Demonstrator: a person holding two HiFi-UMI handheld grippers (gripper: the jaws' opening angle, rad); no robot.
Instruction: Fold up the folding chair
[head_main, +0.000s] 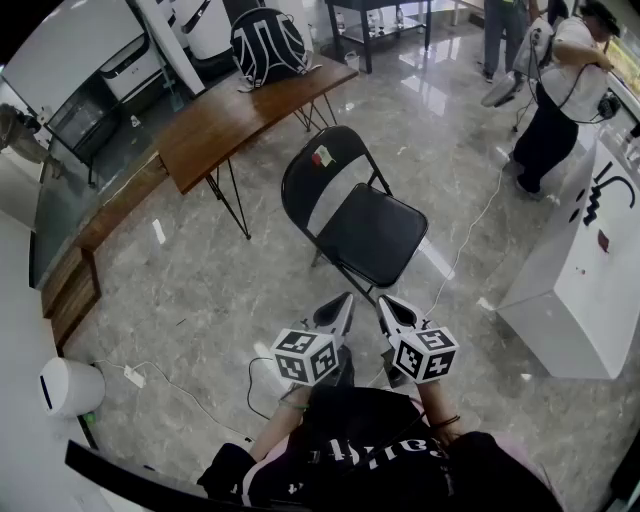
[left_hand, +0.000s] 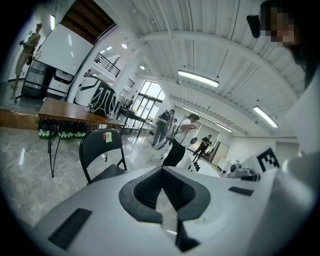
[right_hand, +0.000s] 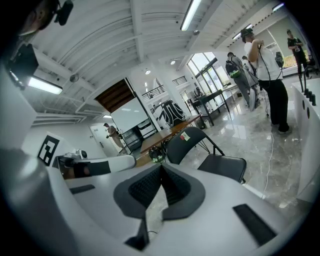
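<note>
A black folding chair (head_main: 352, 212) stands unfolded on the grey marble floor, its seat toward me and its backrest, with a small sticker, on the far side. The left gripper view shows the chair (left_hand: 102, 154) ahead at the left; the right gripper view shows the chair (right_hand: 206, 152) ahead at the right. My left gripper (head_main: 347, 298) and right gripper (head_main: 384, 301) hover side by side just short of the seat's front edge, apart from it. Both are shut with nothing between the jaws.
A long wooden table (head_main: 245, 112) with a black backpack (head_main: 267, 42) stands behind the chair at the left. A white counter (head_main: 585, 270) lies at the right. People (head_main: 560, 80) stand at the far right. A cable (head_main: 470, 240) runs across the floor near the chair.
</note>
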